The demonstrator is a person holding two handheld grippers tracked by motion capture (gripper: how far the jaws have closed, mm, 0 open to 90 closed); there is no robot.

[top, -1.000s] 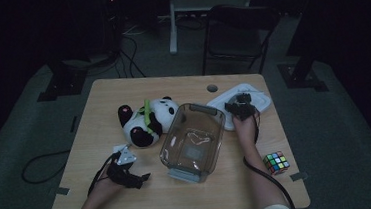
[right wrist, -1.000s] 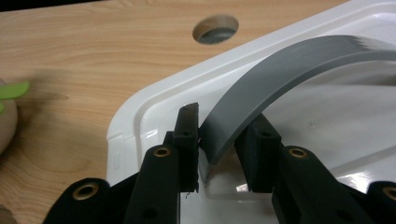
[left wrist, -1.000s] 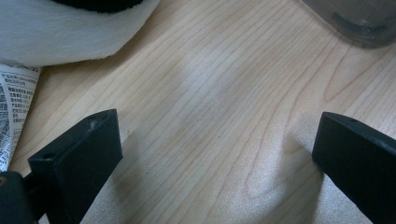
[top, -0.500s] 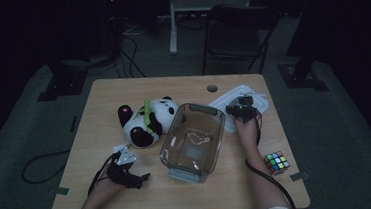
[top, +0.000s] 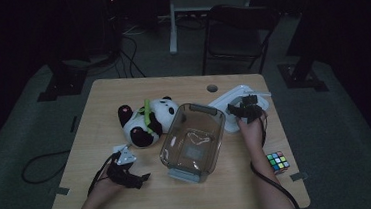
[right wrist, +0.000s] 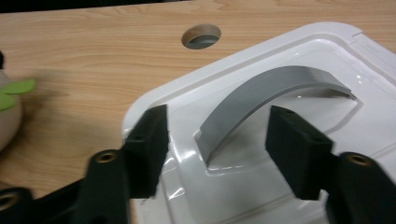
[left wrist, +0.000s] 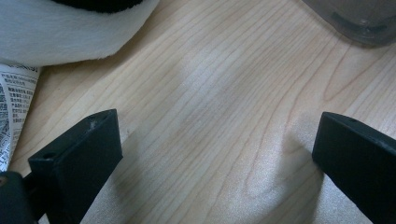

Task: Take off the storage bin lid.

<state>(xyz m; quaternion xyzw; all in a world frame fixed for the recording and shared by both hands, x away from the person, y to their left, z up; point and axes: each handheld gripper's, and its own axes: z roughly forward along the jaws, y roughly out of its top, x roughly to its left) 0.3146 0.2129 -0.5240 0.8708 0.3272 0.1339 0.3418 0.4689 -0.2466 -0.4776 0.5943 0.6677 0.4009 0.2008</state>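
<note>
Lid (right wrist: 261, 154), white plastic with a grey arched handle (right wrist: 271, 100), is lying flat on the far right part of the wooden table (top: 122, 94), just beside the clear storage box (top: 194, 141). In the right gripper view the two black jaws are standing apart on either side of the handle, with gaps showing between the pads and the grey arch; they have just been opening, and nothing is being pinched. The right gripper (top: 246, 110) is hovering over the lid, which is lying free.

The left gripper (top: 128, 171) is resting near the front left edge of the table. In its own view the jaws are spread wide over bare wood, holding nothing, with a plush panda (left wrist: 70, 32) and its paper tag (left wrist: 14, 102) just beyond one jaw.

The box is standing open with its lid off, a small thin item, too faint to name, lying inside. The panda is lying touching the box's left side. A puzzle cube (top: 277, 161) is sitting near the front right corner.

Judging by this, the lid has been set aside, and any filling and closing of the box are yet to come.
</note>
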